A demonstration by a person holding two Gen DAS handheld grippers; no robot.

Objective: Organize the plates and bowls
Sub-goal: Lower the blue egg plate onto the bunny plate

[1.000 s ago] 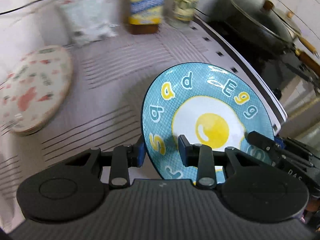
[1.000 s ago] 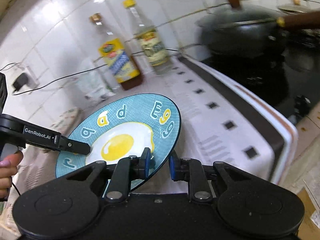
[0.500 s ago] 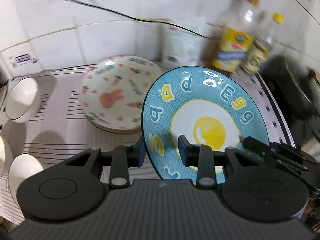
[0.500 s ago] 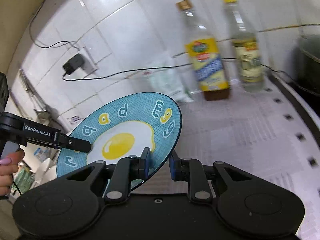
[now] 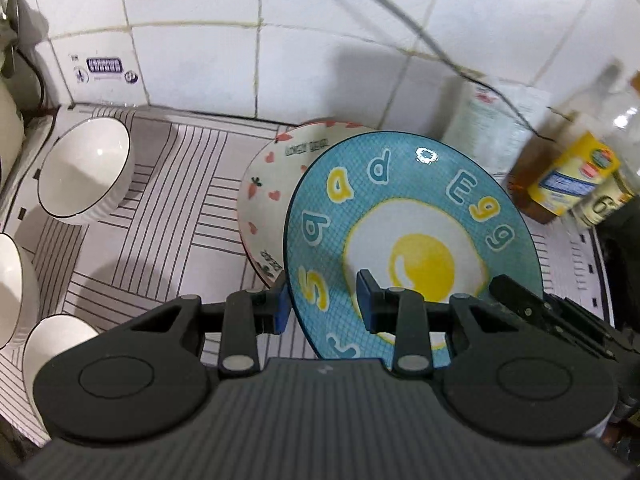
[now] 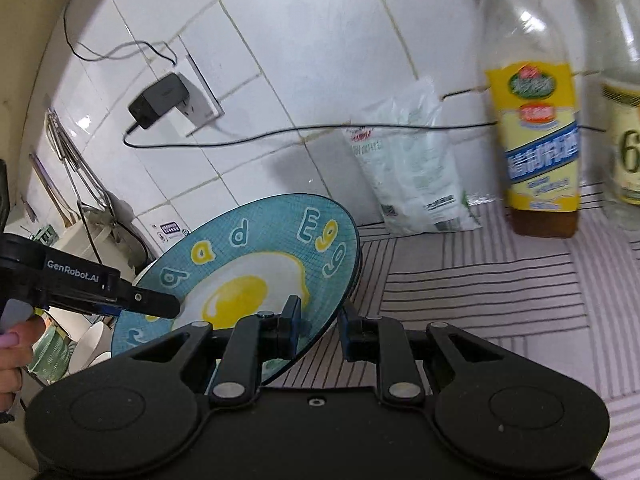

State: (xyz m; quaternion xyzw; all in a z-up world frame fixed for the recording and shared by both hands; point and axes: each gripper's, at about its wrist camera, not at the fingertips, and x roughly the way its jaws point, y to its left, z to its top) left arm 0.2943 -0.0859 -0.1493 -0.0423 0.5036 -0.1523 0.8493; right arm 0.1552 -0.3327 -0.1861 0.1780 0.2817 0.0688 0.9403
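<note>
A blue plate with a fried-egg picture and letters (image 5: 416, 216) is held in the air by both grippers. My left gripper (image 5: 322, 306) is shut on its near left rim. My right gripper (image 6: 318, 322) is shut on its right rim; the plate (image 6: 256, 264) tilts in that view. The right gripper's fingers (image 5: 520, 300) show at the plate's right edge in the left wrist view. Behind and under the blue plate lies a white plate with red hearts (image 5: 272, 184) on the striped counter. White bowls (image 5: 86, 168) stand at the left.
Two more white bowls (image 5: 60, 344) sit at the left edge. A white bag (image 6: 408, 160), a yellow-label bottle (image 6: 536, 140) and a clear bottle (image 6: 624, 120) stand by the tiled wall. A charger and cable (image 6: 160, 100) hang on the wall. Green-patterned bowls (image 6: 52, 348) show lower left.
Both grippers have carried the blue plate to the left along the counter. It now hangs over the heart-patterned plate, and the stove and pot have left the view.
</note>
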